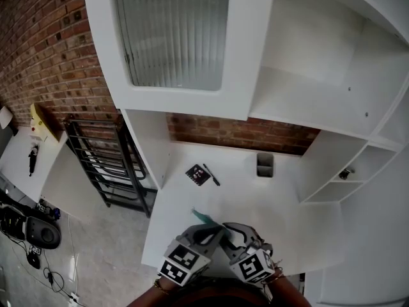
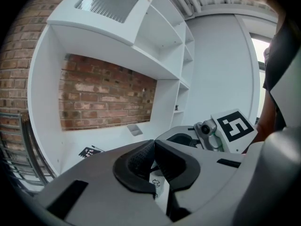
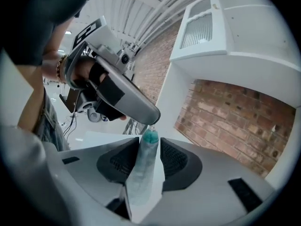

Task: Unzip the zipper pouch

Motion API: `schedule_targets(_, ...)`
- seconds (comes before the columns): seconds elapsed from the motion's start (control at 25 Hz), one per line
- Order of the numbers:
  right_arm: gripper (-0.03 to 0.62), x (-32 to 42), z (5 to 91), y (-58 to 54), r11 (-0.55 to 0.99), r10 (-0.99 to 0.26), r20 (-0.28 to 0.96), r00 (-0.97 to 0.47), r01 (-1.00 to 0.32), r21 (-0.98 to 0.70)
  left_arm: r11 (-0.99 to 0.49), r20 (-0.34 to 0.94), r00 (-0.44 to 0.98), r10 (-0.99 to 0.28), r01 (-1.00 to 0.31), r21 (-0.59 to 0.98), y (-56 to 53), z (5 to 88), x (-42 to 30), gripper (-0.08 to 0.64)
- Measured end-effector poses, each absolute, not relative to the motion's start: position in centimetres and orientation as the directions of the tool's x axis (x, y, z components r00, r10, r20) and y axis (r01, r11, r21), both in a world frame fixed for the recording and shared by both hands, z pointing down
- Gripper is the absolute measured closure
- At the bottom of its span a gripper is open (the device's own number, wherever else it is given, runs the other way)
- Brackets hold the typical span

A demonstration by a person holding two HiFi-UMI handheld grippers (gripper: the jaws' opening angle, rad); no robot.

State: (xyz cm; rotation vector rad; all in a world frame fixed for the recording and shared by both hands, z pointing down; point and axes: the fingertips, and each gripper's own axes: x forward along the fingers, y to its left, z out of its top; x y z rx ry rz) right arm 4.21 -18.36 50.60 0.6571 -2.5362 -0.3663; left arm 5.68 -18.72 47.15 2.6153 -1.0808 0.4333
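While both sit over the desk's [image 1: 255,197] near edge, left gripper's [image 2: 154,142] jaws are pinched together on the zipper pouch's [image 3: 146,173] teal end, and right gripper's [image 3: 149,142] jaws stand slightly apart around the pouch.

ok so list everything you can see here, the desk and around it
zipper pouch: one, translucent with a teal end, upright between the two tongs
card: one, black, towards the back of the white desk
pen: one, dark, just right of the card
holder: one, grey, at the back of the desk by the brick wall
rack: one, black metal, on the floor left of the desk
cabinet door: one, white with ribbed glass, above the desk
left tongs: one, grey, shut on the pouch's teal end
right tongs: one, grey, jaws slightly apart with the pouch between them
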Motion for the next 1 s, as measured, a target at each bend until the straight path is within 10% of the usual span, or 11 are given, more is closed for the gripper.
schedule_targets(1.0,0.548,5.1,51.8,-19.1,0.758,-0.617,0.454,-0.642,-0.332,0.561,-0.641,0.392,0.669,-0.632,-0.735,0.221,-19.7,49.4,5.6,0.555)
